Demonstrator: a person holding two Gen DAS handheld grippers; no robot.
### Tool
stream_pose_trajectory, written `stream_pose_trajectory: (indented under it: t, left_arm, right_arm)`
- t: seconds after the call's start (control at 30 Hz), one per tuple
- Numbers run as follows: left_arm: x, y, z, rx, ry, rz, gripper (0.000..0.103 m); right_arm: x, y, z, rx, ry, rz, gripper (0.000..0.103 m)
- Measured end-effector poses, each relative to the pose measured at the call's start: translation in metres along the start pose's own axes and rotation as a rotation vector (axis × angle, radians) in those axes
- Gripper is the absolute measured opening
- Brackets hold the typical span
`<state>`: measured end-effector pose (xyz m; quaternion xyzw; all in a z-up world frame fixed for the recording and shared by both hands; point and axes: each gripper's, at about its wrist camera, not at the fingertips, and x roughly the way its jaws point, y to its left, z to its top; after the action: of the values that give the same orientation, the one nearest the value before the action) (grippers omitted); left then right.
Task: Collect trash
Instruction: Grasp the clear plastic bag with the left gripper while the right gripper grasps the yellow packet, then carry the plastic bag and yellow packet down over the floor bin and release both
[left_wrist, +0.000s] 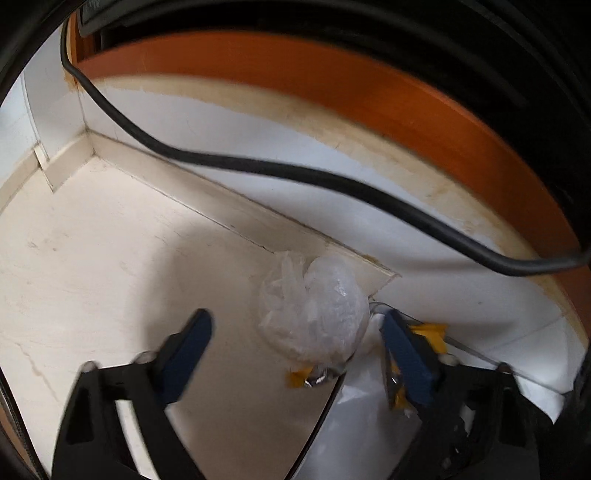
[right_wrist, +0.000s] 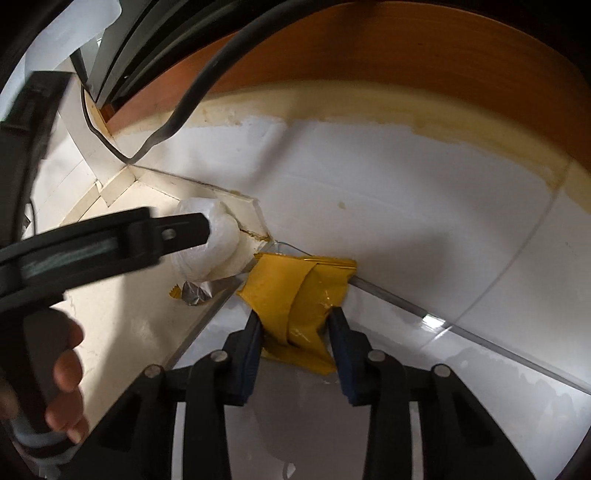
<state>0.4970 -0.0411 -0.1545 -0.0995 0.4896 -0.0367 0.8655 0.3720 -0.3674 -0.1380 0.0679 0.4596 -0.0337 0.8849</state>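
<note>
A crumpled clear plastic bag (left_wrist: 314, 314) lies on the pale floor against the skirting; it also shows in the right wrist view (right_wrist: 207, 243). My left gripper (left_wrist: 295, 328) is open, its jaws either side of the bag, just short of it. A small yellow-and-foil scrap (left_wrist: 310, 376) lies in front of the bag, also in the right wrist view (right_wrist: 192, 291). My right gripper (right_wrist: 295, 317) is shut on a yellow wrapper (right_wrist: 299, 291) over a clear bin's corner. The left gripper's body (right_wrist: 110, 240) crosses the right wrist view.
A black cable (left_wrist: 258, 166) hangs along the white wall above the skirting. An orange wooden band (left_wrist: 332, 74) runs above it. The clear bin's rim (right_wrist: 424, 306) runs right of the wrapper. The floor corner (left_wrist: 88, 144) lies far left.
</note>
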Motion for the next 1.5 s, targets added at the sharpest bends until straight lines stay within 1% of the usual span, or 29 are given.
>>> stream_pose_trajectory:
  t: [0.03,0.1,0.17,0.2,0.23,0.33,0.5,0.6,0.63,0.8,0.9,0.93,1.0,1.03,1.07,1.17,1.3,1.4,1.43,1.5]
  left_arm:
    - [0.004,0.001,0.000,-0.009,0.014,-0.008,0.064]
    - [0.013,0.001,-0.002,-0.027,0.038,-0.031,0.055]
    - [0.014,0.001,-0.005,-0.039,0.015,-0.041,0.044]
    - [0.012,0.000,-0.006,-0.038,-0.001,-0.043,0.036]
    - [0.010,0.000,-0.007,-0.038,-0.008,-0.039,0.032]
    - [0.004,-0.001,-0.013,-0.040,-0.021,-0.032,0.026]
    - [-0.014,-0.002,-0.027,-0.024,-0.040,-0.010,0.024]
    - [-0.036,-0.002,-0.044,-0.024,-0.047,-0.001,0.023]
    - [-0.039,0.000,-0.045,-0.025,-0.047,0.002,0.023]
    - [-0.081,0.000,-0.078,-0.024,-0.070,0.028,0.023]
    - [-0.113,0.002,-0.102,-0.022,-0.094,0.054,0.023]
    - [-0.134,0.014,-0.109,-0.026,-0.107,0.063,0.023]
    - [-0.159,0.023,-0.122,-0.029,-0.127,0.080,0.023]
    - [-0.175,0.032,-0.125,-0.034,-0.132,0.082,0.023]
    - [-0.185,0.044,-0.121,-0.040,-0.135,0.082,0.023]
    - [-0.222,0.055,-0.148,-0.049,-0.148,0.082,0.023]
    - [-0.259,0.068,-0.180,-0.059,-0.154,0.080,0.023]
    - [-0.291,0.073,-0.206,-0.054,-0.162,0.082,0.023]
    - [-0.305,0.078,-0.221,-0.050,-0.166,0.081,0.023]
    - [-0.322,0.085,-0.239,-0.038,-0.174,0.086,0.023]
  right_arm:
    - [0.000,-0.001,-0.001,0.000,0.000,0.002,0.035]
    - [0.001,-0.004,-0.002,0.003,0.001,0.008,0.035]
    - [0.003,-0.003,0.000,0.004,-0.001,0.011,0.035]
    - [0.002,-0.004,-0.001,0.006,-0.003,0.013,0.034]
    - [0.000,-0.005,-0.002,0.007,-0.005,0.016,0.034]
    - [-0.003,-0.004,-0.004,0.009,-0.007,0.025,0.034]
    - [-0.016,-0.001,-0.012,0.013,-0.024,0.038,0.033]
    - [-0.026,0.004,-0.015,0.014,-0.033,0.045,0.033]
    - [-0.030,0.006,-0.016,0.014,-0.036,0.048,0.033]
    - [-0.058,0.024,-0.025,0.009,-0.065,0.071,0.033]
    - [-0.078,0.033,-0.033,0.002,-0.082,0.089,0.033]
    - [-0.086,0.038,-0.036,-0.003,-0.088,0.095,0.033]
    - [-0.100,0.046,-0.044,-0.011,-0.098,0.109,0.033]
    - [-0.107,0.053,-0.047,-0.015,-0.103,0.116,0.033]
    - [-0.113,0.058,-0.051,-0.021,-0.106,0.122,0.033]
    - [-0.139,0.078,-0.065,-0.047,-0.119,0.134,0.033]
    - [-0.177,0.098,-0.087,-0.073,-0.134,0.145,0.033]
    - [-0.205,0.119,-0.108,-0.094,-0.148,0.140,0.033]
    - [-0.211,0.123,-0.114,-0.097,-0.152,0.139,0.033]
    - [-0.228,0.135,-0.128,-0.106,-0.163,0.132,0.033]
